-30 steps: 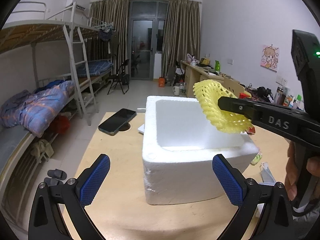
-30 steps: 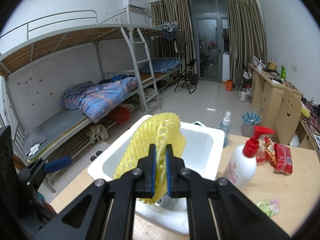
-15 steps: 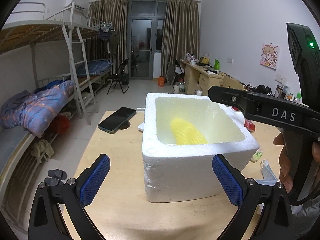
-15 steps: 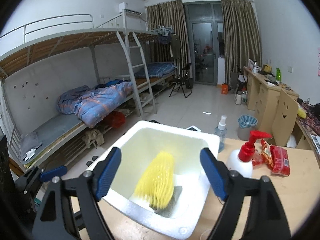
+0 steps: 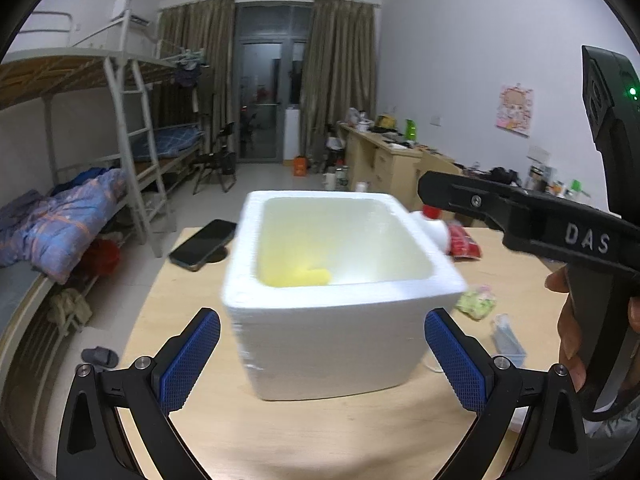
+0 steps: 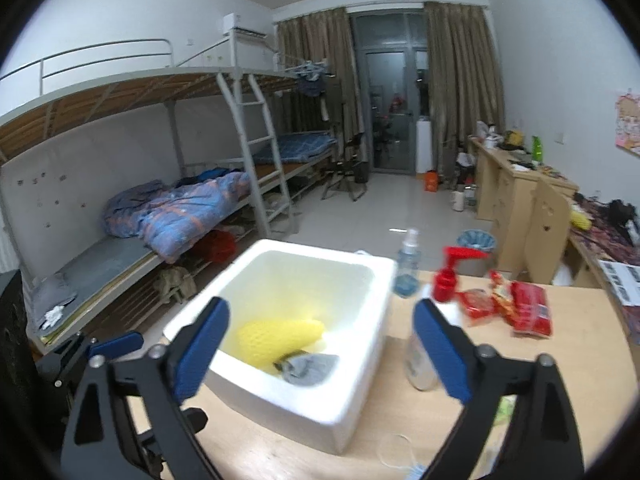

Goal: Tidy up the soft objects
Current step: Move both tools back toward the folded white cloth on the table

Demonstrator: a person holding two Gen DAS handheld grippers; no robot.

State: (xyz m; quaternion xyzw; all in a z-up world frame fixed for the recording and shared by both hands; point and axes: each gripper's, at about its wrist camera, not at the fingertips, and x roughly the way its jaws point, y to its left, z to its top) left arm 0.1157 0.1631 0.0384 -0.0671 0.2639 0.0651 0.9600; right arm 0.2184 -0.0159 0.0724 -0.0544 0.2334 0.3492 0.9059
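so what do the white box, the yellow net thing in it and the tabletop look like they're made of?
White box: looks like expanded polystyrene foam, matte, with thick walls and rounded, grainy edges.
Yellow net: probably soft foam mesh, as its open lattice suggests.
Tabletop: pale wood or wood-look laminate, smooth with a slight sheen; can't tell which.

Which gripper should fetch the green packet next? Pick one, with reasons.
Right. The green packet lies on the table on the right of the foam box, the right gripper's side, and it is open. The left gripper faces the box.
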